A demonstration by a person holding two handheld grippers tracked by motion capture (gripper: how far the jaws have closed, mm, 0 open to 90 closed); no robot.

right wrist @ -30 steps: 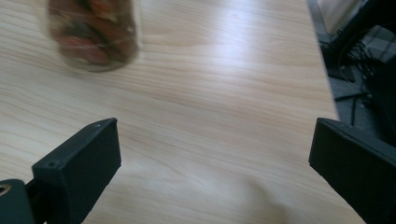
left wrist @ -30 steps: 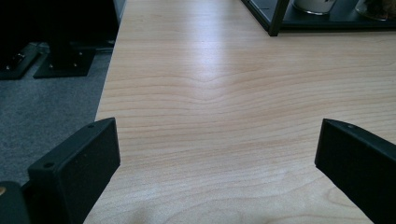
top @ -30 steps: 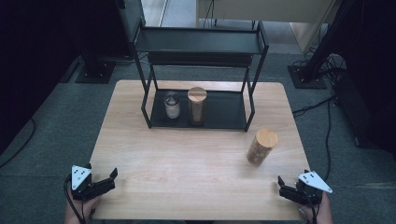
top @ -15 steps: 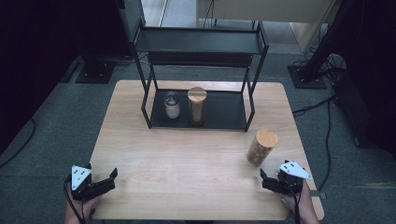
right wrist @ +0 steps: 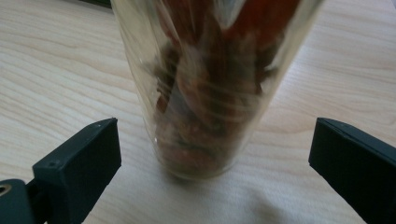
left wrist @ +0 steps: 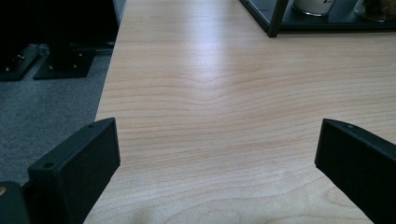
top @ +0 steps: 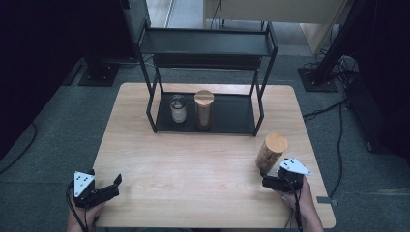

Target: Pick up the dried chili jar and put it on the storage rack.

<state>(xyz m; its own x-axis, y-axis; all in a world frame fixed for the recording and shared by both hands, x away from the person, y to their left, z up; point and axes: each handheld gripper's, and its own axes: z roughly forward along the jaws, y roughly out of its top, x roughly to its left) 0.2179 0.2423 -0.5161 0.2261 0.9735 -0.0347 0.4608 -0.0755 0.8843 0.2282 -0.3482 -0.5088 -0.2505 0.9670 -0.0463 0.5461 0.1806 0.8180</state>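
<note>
A glass jar with a wooden lid (top: 271,150) stands on the right side of the wooden table (top: 193,164); in the right gripper view the jar (right wrist: 210,84) holds brown and reddish pieces. My right gripper (top: 267,180) is open just in front of it, jaws wide on either side of the jar's base without touching. My left gripper (top: 115,185) is open at the table's front left, over bare wood (left wrist: 219,116). On the bottom shelf of a black metal rack (top: 208,116) stand a short jar with a metal lid (top: 178,108) and a tall wooden-lidded jar (top: 203,108).
The rack's upper shelf (top: 205,43) is bare. Dark carpet (top: 53,121) surrounds the table, with black stand bases at the back left (top: 99,72) and right (top: 316,79). A cable (top: 333,121) runs along the floor on the right.
My right gripper has moved left and forward from the front right corner up to the wooden-lidded jar. The left gripper has stayed put.
</note>
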